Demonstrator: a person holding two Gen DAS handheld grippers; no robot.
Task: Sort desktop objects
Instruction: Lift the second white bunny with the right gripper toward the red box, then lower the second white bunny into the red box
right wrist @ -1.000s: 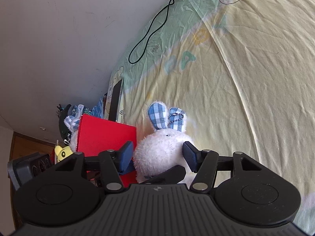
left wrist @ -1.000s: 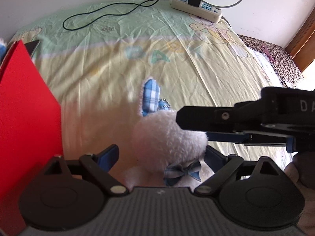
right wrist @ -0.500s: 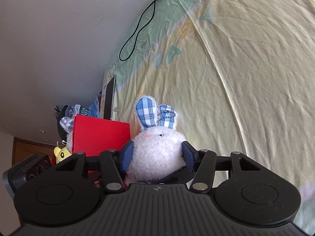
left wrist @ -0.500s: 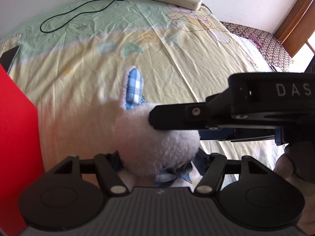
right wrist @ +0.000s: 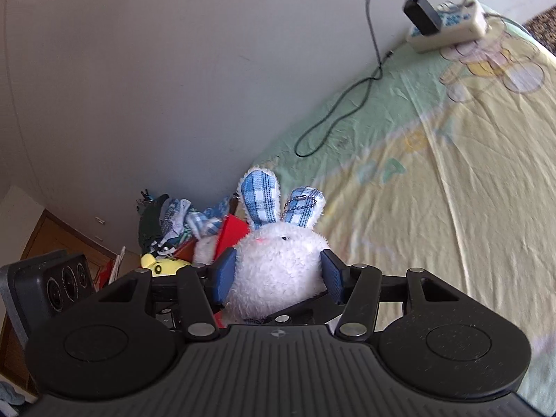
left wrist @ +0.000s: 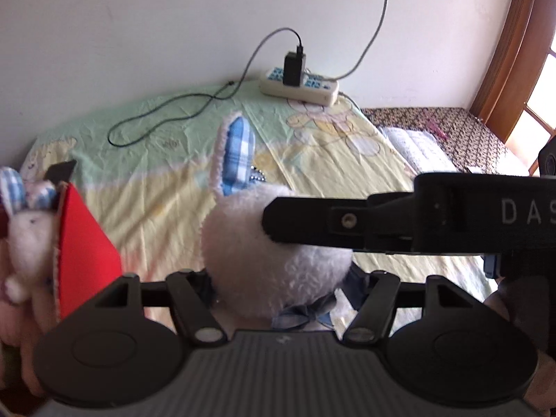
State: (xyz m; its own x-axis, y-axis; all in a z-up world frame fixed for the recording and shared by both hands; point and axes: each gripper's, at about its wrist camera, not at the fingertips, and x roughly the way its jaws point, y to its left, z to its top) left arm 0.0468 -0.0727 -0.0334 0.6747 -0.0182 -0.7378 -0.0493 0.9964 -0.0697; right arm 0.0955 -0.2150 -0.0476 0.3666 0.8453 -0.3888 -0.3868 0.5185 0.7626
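Note:
A white plush rabbit (left wrist: 278, 271) with blue plaid ears hangs above the yellow-green sheet (left wrist: 166, 194), held from two sides. My left gripper (left wrist: 281, 279) is shut on its lower body, near the bow. In the left wrist view the right gripper's black finger (left wrist: 312, 224) comes in from the right across the rabbit's head. In the right wrist view my right gripper (right wrist: 278, 274) is shut on the rabbit (right wrist: 278, 264), its blue pads (right wrist: 224, 274) pressing into the fur. A red box (left wrist: 85, 243) stands to the left, with another plush rabbit (left wrist: 24, 236) in it.
A power strip (left wrist: 299, 85) with a black charger lies by the wall at the back, and a black cable (left wrist: 156, 121) loops over the sheet. The red box (right wrist: 231, 231) also holds a yellow plush (right wrist: 163, 266) and plaid toys. A patterned bed (left wrist: 451, 128) lies at the right.
My left gripper closed on the rabbit and the right one tightened. Both have risen with it off the sheet, and the views have tilted up towards the wall.

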